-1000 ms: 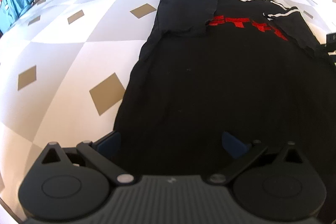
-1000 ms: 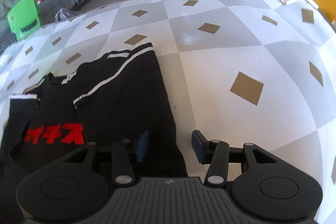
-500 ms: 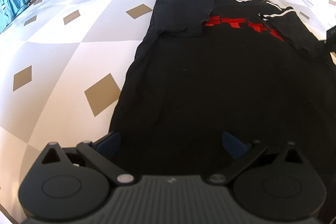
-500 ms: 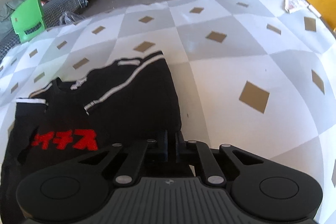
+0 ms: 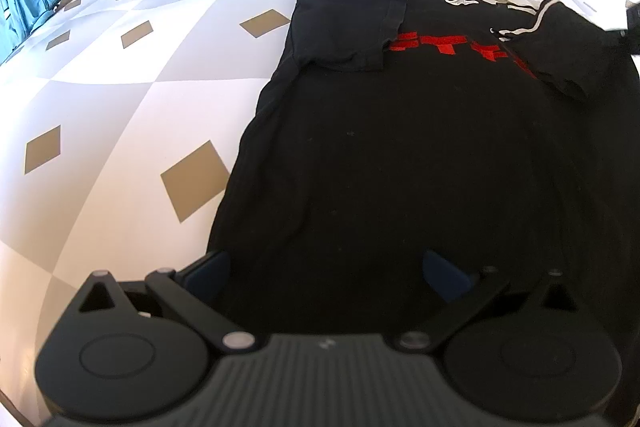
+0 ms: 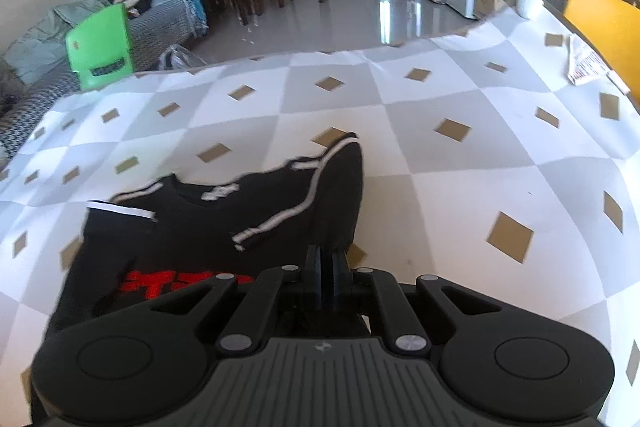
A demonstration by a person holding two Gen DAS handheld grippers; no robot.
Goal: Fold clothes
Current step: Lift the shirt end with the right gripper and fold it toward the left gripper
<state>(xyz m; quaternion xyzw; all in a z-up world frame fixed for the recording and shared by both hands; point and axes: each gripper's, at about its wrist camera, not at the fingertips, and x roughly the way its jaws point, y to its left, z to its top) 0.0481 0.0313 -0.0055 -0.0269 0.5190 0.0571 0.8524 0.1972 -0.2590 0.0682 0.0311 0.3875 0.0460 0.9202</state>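
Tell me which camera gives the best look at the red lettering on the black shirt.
The left wrist view. There the red lettering runs across the black shirt, hidden only at its ends by the two folded-in sleeves. In the right wrist view, only a short stretch of it shows, cut off by the right gripper.

The shirt [image 5: 400, 155] runs off the left wrist view's right edge. In the right wrist view the right tool [image 6: 326, 277] hides the cloth it pinches, and the red print [image 6: 168, 283] is half covered.
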